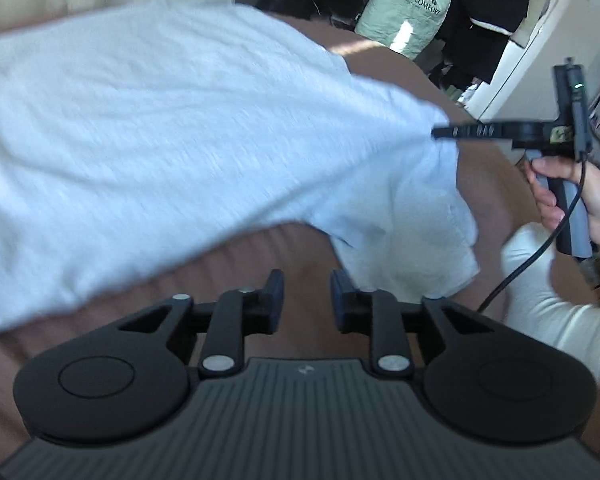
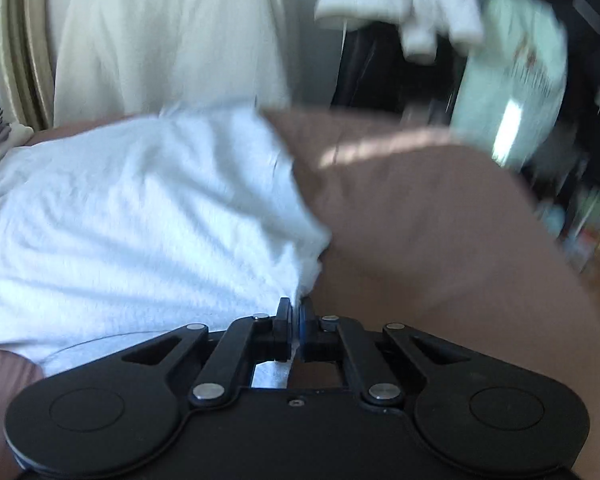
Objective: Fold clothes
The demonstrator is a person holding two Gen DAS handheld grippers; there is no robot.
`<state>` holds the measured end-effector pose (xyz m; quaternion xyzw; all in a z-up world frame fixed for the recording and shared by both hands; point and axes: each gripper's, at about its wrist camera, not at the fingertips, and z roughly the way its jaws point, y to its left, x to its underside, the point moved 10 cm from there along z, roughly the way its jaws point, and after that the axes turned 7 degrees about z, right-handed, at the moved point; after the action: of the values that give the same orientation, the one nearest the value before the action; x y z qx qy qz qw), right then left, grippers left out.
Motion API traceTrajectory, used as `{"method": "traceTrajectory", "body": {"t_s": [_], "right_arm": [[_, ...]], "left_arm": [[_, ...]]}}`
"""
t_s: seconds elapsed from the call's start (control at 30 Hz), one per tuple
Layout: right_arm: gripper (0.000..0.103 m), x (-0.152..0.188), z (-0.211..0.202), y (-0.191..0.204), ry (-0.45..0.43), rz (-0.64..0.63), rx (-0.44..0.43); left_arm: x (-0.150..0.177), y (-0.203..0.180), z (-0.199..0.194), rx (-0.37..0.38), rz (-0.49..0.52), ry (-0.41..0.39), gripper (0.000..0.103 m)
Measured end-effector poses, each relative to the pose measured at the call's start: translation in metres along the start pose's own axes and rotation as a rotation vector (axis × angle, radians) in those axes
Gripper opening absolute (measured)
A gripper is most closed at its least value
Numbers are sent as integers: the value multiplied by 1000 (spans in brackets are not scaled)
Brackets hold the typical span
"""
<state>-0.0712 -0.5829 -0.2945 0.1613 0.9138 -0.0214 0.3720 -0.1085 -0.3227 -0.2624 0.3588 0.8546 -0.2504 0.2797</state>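
A light grey T-shirt lies across a brown bed sheet, its near edge lifted and blurred. My left gripper hovers over bare sheet just in front of that edge, open with nothing between its fingers. In the left wrist view my right gripper reaches in from the right and pinches the shirt's right corner, held by a person's hand. The right wrist view shows the right gripper shut on a fold of the T-shirt, with cloth pulled between the pads.
Hanging clothes fill the far side, among them a mint green jacket and a cream garment. A white cabinet stands at the right. The brown sheet extends to the right of the shirt.
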Motion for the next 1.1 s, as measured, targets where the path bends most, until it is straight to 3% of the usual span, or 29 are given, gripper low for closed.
{"method": "traceTrajectory", "body": {"t_s": [0.13,0.2,0.27,0.43,0.57,0.67,0.7,0.73,0.77,0.8,0.87,0.9,0.93,0.97,1.03,1.1], "right_arm": [[9,29,24,-8,112,-10,2],[29,30,17,-19,107,88,-31],[43,32,7,-32,144,217,-108],[45,43,-28,-46,310,476,-405],[58,69,-57,-33,452,361,-477],[61,99,-63,-13,556,208,-456],[61,105,-59,-8,563,173,-427],[61,109,-53,-4,554,153,-394],[61,112,-46,1,539,138,-359],[61,114,-38,5,515,122,-326],[63,109,-29,17,423,101,-307],[41,106,-28,24,378,75,-315],[12,104,-29,34,352,24,-343],[3,100,-34,42,329,-16,-369],[3,90,-54,52,274,-77,-387],[3,80,-81,53,246,-146,-349]], "left_arm": [[-8,25,-1,-109,57,9,34],[-5,34,0,-145,114,48,34],[3,38,-1,-187,215,83,35],[12,34,10,-240,457,124,49],[0,33,24,-264,517,85,58],[-14,43,35,-251,442,57,60],[-19,48,37,-232,396,39,51],[-24,53,38,-214,350,22,25],[-28,57,39,-189,322,4,14],[-30,60,41,-174,316,-1,5],[-32,63,42,-170,304,-1,3],[-33,62,39,-164,294,-9,3],[-34,61,33,-160,288,-14,3],[-35,58,26,-158,287,-22,3],[-39,52,6,-174,317,-52,3],[-42,49,-17,-224,385,-92,2]]}}
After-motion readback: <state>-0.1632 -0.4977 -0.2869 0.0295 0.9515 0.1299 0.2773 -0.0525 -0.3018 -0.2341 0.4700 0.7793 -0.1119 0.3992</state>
